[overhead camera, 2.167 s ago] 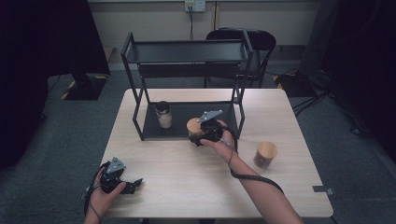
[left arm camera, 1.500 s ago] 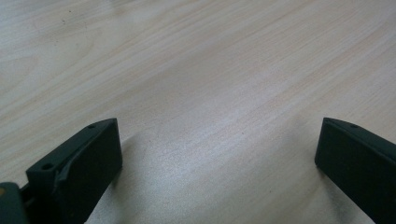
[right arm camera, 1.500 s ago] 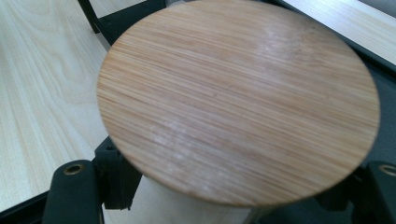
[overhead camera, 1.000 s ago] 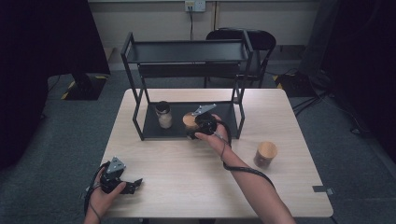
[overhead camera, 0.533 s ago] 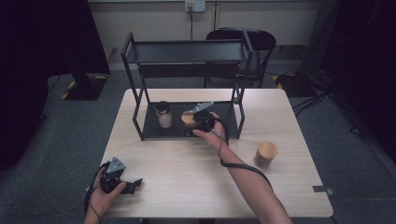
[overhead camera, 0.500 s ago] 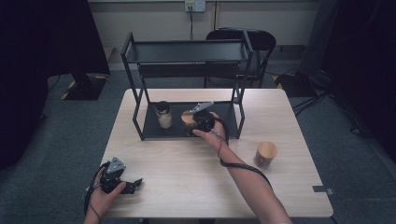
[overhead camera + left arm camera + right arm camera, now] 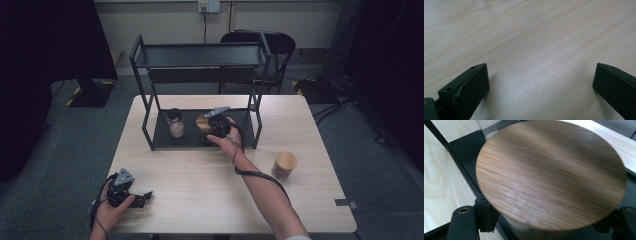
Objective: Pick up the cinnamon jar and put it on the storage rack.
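- Jar with bamboo lid (image 7: 204, 125): glass body, round wooden lid; stands at or just above the bottom shelf of the black rack (image 7: 200, 55), right of centre. In the right gripper view the lid (image 7: 551, 175) sits close before the camera, with the jaws at either side of the glass beneath it.
- Right gripper (image 7: 214, 125): clamped on this jar, jaws closed against its sides; hand reaches in from the front of the rack.
- Left gripper (image 7: 142, 196): resting near the front left corner of the table (image 7: 200, 200), jaws spread wide, nothing between them; the left gripper view has bare wood grain between the two black jaws.
- Second jar, dark lid (image 7: 175, 122): on the same bottom shelf, left of the held jar, apart from it; pale contents.
- Third jar, bamboo lid (image 7: 285, 166): on the open tabletop to the right, well apart from the rack.
- Upper shelf: nothing visible on it.
- Progress, as judged: work appears to be shelving jars. One jar placed; one at the shelf but not yet released, and whether its base touches the shelf I cannot tell; one on the table to fetch.
- Left to do, as judged: let go, draw the gripper out past the rack's front post, collect the last jar.
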`<state>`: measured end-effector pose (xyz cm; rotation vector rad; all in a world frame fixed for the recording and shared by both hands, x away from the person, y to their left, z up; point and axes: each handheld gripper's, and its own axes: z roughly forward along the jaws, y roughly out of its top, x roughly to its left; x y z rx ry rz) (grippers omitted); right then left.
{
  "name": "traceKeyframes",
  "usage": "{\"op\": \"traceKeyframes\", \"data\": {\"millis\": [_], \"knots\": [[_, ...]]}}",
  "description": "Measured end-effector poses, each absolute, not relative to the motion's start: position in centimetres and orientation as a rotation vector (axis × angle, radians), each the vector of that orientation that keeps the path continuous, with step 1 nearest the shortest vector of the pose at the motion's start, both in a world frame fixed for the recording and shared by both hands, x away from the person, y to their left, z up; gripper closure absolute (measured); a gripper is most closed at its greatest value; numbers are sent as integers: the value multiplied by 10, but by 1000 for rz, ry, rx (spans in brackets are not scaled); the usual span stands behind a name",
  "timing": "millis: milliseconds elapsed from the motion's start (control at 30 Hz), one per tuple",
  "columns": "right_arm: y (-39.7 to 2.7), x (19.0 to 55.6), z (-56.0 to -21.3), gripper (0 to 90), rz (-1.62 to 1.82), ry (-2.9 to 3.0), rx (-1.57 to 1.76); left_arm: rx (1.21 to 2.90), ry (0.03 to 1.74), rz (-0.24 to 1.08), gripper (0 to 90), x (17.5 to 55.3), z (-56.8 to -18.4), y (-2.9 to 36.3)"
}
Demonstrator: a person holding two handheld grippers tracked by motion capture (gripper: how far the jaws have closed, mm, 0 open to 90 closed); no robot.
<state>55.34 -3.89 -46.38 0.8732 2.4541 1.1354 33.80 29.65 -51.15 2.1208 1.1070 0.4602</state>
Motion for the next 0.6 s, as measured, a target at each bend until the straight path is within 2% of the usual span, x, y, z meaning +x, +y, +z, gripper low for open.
{"op": "traceKeyframes", "data": {"millis": [600], "knots": [[-31, 563, -473, 250, 1129, 2444, 892, 2121, 1107, 460, 2, 338, -512, 297]]}}
